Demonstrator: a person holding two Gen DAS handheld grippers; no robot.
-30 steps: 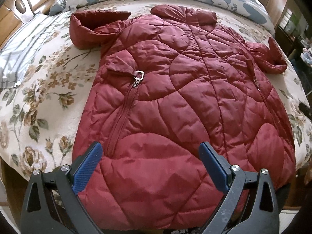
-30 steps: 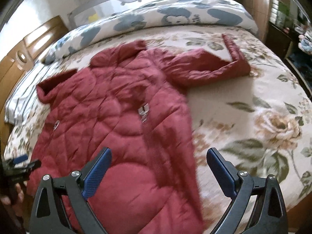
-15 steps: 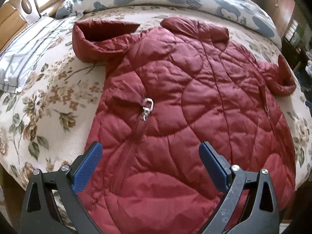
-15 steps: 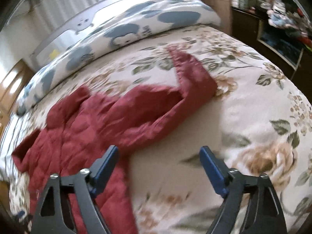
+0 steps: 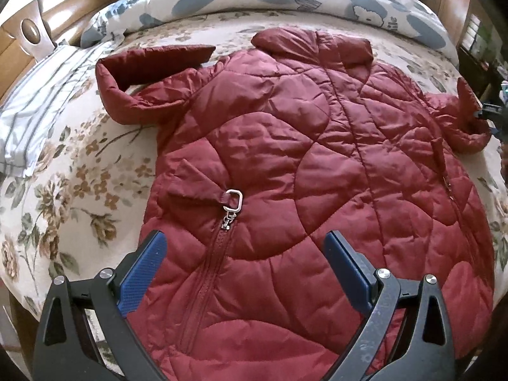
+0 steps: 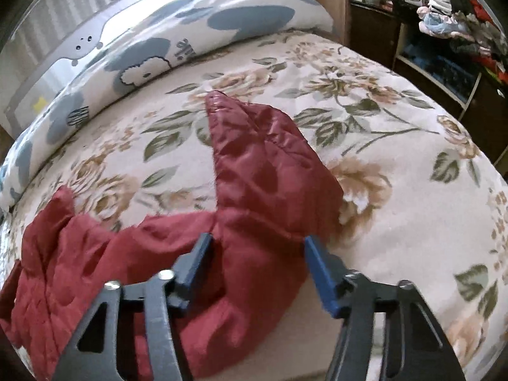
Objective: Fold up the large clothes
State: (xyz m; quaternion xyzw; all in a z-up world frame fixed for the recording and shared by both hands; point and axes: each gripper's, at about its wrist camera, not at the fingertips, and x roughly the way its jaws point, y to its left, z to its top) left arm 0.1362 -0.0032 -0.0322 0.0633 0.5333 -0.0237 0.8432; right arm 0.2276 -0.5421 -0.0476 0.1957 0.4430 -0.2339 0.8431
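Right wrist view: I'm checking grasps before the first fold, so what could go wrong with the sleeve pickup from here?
1. The right gripper jaws are closing around the sleeve at its bend; the puffy, glossy fabric may slip out or only a top layer get pinched.
2. The sleeve is already doubled over, so lifting it there may carry the crease into the fold.
3. The left gripper is open above the jacket, so the body may drag across the bedspread.
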